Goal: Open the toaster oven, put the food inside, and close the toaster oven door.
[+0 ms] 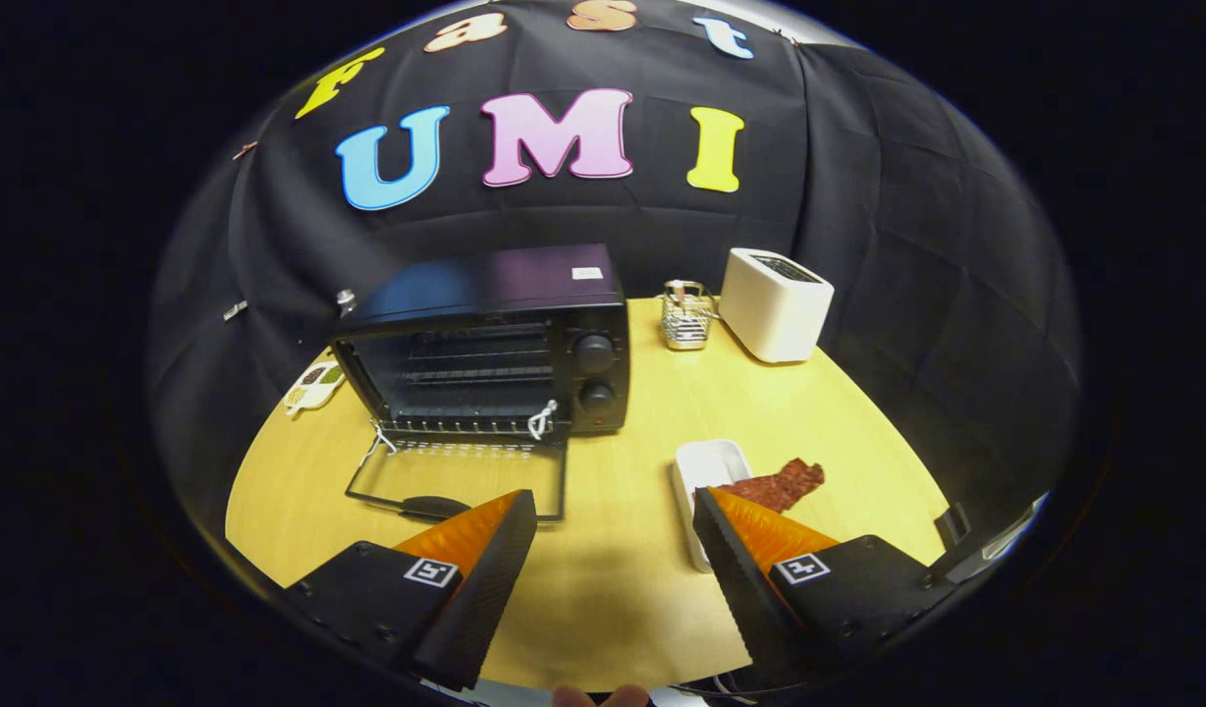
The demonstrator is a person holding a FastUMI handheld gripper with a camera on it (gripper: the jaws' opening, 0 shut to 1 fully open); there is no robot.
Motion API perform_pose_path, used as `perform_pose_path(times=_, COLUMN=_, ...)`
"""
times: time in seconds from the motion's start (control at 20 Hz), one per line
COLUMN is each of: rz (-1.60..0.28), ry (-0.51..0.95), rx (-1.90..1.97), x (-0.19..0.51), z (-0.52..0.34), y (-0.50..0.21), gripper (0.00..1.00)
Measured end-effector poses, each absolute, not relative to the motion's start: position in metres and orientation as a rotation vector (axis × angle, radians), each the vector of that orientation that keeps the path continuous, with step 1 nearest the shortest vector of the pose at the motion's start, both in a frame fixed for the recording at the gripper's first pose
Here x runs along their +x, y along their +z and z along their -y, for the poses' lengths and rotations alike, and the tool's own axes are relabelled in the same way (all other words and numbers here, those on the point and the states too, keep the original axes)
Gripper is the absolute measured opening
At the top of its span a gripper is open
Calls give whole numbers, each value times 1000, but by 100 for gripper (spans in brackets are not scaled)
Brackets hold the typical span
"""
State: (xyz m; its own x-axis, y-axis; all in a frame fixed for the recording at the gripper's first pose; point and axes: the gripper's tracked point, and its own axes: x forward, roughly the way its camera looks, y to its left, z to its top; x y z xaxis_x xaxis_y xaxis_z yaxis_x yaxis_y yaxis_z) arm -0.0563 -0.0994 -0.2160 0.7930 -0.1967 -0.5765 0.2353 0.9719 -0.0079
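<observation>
- While the gripper (615,511) hovers low over the wooden table (613,589), its fingers stand wide apart with nothing between them.
- Far left, a small dish of seasonings (313,386) sits at the table's edge, just beside the toaster oven (490,339).
- Its glass door (461,476) is already folded down flat onto the table, and the wire racks inside show; the door handle lies just ahead of the left finger.
- Right of the oven, a wire holder (686,314) and a white toaster (775,304) stand near the back wall (neither matters for the task).
- The food, a reddish strip of meat (775,484), rests partly on a white tray (706,471) and hangs over its right rim, just ahead of the right finger.
- My judgement: opening is done, so picking up the food comes next.
- Risks: a grip on the thin, floppy strip may slip or drag the light tray along; coming in too low could knock the tray; carrying the food leftward, the fingers could catch the open door's edge or the cord (542,420) tied at the hinge.
</observation>
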Motion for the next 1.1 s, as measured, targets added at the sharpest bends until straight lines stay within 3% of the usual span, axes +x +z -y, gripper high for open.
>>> perform_pose_path(times=0.55, rz=-752, ry=-198, rx=322, x=-83, z=235, y=-230, gripper=99)
perform_pose_path(times=1.1, rz=-953, ry=71, rx=565, x=-36, z=244, y=-307, gripper=97)
